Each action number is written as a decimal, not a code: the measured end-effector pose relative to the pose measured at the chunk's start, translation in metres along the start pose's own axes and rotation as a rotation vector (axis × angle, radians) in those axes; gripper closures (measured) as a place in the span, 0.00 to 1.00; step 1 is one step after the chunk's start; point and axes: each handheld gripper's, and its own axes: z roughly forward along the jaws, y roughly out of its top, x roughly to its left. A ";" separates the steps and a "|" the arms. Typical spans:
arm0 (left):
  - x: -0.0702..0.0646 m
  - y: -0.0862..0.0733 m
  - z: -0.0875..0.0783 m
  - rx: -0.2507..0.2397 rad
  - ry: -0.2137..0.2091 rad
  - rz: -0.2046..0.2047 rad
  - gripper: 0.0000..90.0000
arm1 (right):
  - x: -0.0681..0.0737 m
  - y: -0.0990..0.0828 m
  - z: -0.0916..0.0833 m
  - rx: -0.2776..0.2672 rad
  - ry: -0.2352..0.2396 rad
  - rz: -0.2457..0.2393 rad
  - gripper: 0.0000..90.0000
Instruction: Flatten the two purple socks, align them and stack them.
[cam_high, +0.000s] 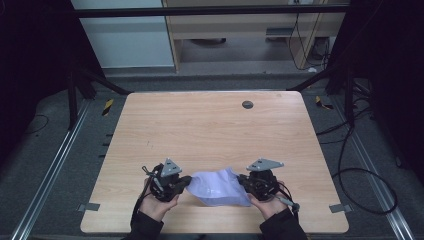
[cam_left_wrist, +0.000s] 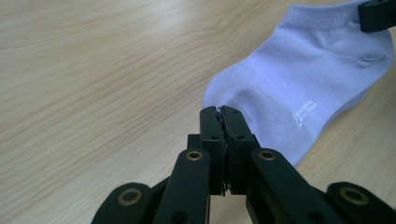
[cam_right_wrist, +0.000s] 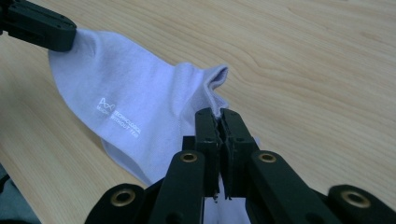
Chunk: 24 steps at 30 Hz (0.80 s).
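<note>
— While both hands sit low at the near edge of the table (cam_high: 215, 125), what is stretched between them?

— One pale lilac sock (cam_high: 220, 187). It lies near the front edge, roughly in the middle from side to side, and spans the gap from one gripper to the other.

— How is the left gripper (cam_left_wrist: 219, 112) set?

— Its jaws are pressed together on the sock's rounded toe end. In the left gripper view a thin bit of fabric is pinched between the tips, and the sock runs away up and to the right, with small white lettering on its side.

— And the right gripper (cam_right_wrist: 219, 114)?

— Clamped too, on the cuff end. In the right gripper view the ribbed opening edge stands up just above the tips, folded over itself, while the body of the sock spreads off to the left. The other gripper's black tip bites the far corner there.

— Is the sock flat on the wood?

— Partly. From above it looks slack and rumpled in the middle, resting on the tabletop, and its two ends are gathered into the jaws. Whether the ends are lifted clear I cannot tell.

— Anything else on the table?

— A small dark round cap (cam_high: 247, 104) set in the wood near the far edge, well apart from the sock.
</note>
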 end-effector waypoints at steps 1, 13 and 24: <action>-0.003 0.001 0.003 0.006 -0.003 0.008 0.98 | -0.002 -0.003 -0.002 -0.002 -0.003 0.003 0.97; -0.012 -0.006 0.031 0.076 -0.016 0.028 0.98 | -0.016 -0.024 -0.001 0.014 -0.013 0.041 0.97; -0.013 -0.010 0.040 0.096 -0.028 0.020 0.98 | -0.021 -0.029 0.004 0.043 -0.019 0.051 0.97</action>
